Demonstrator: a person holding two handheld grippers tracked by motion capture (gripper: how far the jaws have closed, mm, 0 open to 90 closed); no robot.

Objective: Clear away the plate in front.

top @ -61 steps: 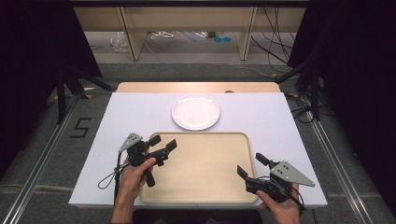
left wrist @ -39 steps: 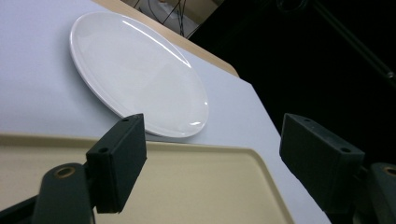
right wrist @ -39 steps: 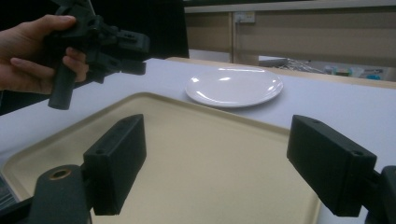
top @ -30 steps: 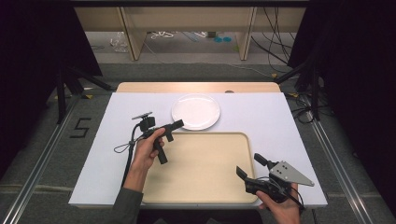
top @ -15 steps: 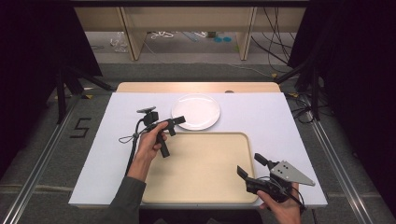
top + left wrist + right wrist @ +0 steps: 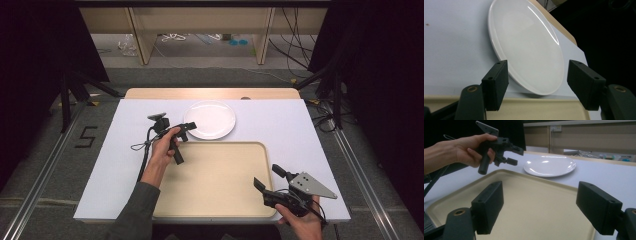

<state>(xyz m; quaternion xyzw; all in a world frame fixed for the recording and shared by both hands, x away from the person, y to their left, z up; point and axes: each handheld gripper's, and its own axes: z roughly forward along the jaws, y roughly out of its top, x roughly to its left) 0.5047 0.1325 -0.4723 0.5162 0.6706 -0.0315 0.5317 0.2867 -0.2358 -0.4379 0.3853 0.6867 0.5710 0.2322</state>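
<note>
A round white plate (image 6: 210, 119) lies on the white table cover just beyond a beige tray (image 6: 215, 175). My left gripper (image 6: 187, 131) is at the plate's near left rim, jaws level and open. In the left gripper view the plate (image 6: 529, 47) has its near edge between the jaws of my left gripper (image 6: 537, 82); the jaws have just been closing, but the pads stand apart from the rim. My right gripper (image 6: 267, 177) hovers open over the tray's near right corner. The right gripper view looks between that gripper's (image 6: 546, 210) jaws across the tray (image 6: 536, 195) to the plate (image 6: 550, 165) and the left gripper (image 6: 514, 155).
The white cover (image 6: 300, 130) spreads over a wooden table (image 6: 210, 93) whose far edge shows behind the plate. A cable (image 6: 142, 150) trails from the left gripper across the cover. Dark stands (image 6: 70, 95) and floor cables (image 6: 300, 55) surround the table.
The left hand has carried its gripper from the tray's left edge forward and right to the plate's rim, turning it toward the plate. The right gripper has stayed put.
</note>
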